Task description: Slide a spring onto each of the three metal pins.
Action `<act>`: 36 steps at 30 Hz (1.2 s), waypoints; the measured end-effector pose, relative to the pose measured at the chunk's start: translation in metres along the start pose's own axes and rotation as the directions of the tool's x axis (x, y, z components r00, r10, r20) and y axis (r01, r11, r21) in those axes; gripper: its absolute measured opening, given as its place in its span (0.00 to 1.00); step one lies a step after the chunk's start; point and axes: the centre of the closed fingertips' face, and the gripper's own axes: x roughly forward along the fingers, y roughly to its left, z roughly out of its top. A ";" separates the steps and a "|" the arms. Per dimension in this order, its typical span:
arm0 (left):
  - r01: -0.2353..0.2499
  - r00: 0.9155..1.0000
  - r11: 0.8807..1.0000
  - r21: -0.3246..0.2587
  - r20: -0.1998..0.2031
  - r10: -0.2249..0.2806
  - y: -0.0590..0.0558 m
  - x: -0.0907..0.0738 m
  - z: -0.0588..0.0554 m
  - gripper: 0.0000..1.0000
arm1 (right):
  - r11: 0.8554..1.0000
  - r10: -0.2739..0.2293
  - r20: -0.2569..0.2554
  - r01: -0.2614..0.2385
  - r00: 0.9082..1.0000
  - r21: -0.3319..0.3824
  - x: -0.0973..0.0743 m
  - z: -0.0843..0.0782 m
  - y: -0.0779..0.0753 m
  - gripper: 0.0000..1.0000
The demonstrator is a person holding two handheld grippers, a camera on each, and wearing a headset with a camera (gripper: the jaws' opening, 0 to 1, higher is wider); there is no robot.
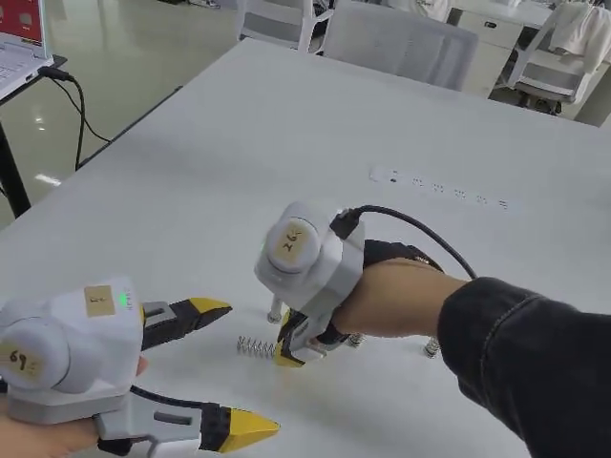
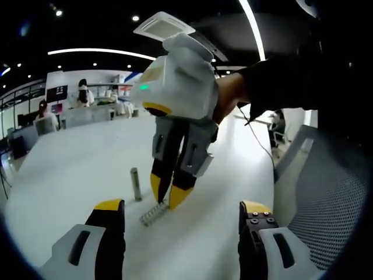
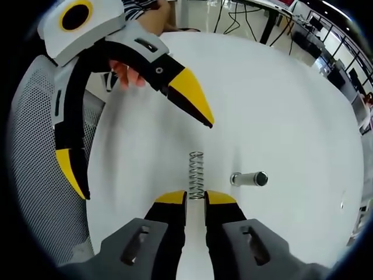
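Spring (image 3: pixel 196 172) first: it lies low over the white table (image 1: pixel 401 143), just beside the bare pin (image 3: pixel 249 178), down by that pin's foot rather than over its top. Whether it rests on the table or hangs just clear I cannot tell. Its near end sits between the tips of my right gripper (image 3: pixel 196 199), whose jaws are drawn in until only the coil's width parts them. I take that as a pinch on the spring's end, with the rest of the coil sticking out free ahead of me. The bare pin stands upright on the table with nothing around it, so this one is not yet threaded. On the far side of my right gripper from the bare pin stand a second pin (image 1: pixel 355 339) and, further out, a third pin (image 1: pixel 431 347). Both look ribbed, as if a coil already sits round each, but they are small and partly behind my hand, so I hold that as likely, not sure. If so, two of three are done and this is the last: lift the spring, turn it upright over the bare pin and let it slide down. My left gripper (image 1: pixel 253 364) hovers on the other side of the bare pin, near it but touching nothing, its jaws wide apart and empty.
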 end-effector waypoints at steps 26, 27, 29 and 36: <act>0.005 1.000 1.000 0.011 -0.024 -0.005 -0.001 -0.001 -0.004 0.70 | 0.999 0.022 -0.006 -0.023 1.000 -0.033 -0.016 0.001 0.016 0.08; 0.006 1.000 1.000 0.011 -0.024 -0.006 -0.001 -0.001 -0.004 0.69 | 0.999 0.026 -0.004 -0.026 1.000 -0.033 -0.018 0.001 0.017 0.08; 0.008 1.000 1.000 0.014 -0.026 -0.007 -0.002 -0.002 -0.004 0.68 | 0.999 0.027 -0.001 -0.027 1.000 -0.040 -0.023 0.000 0.020 0.08; 0.022 1.000 0.999 0.026 -0.022 -0.021 -0.006 -0.001 -0.001 0.61 | 0.998 0.044 0.012 -0.044 0.999 -0.046 -0.040 0.000 0.030 0.08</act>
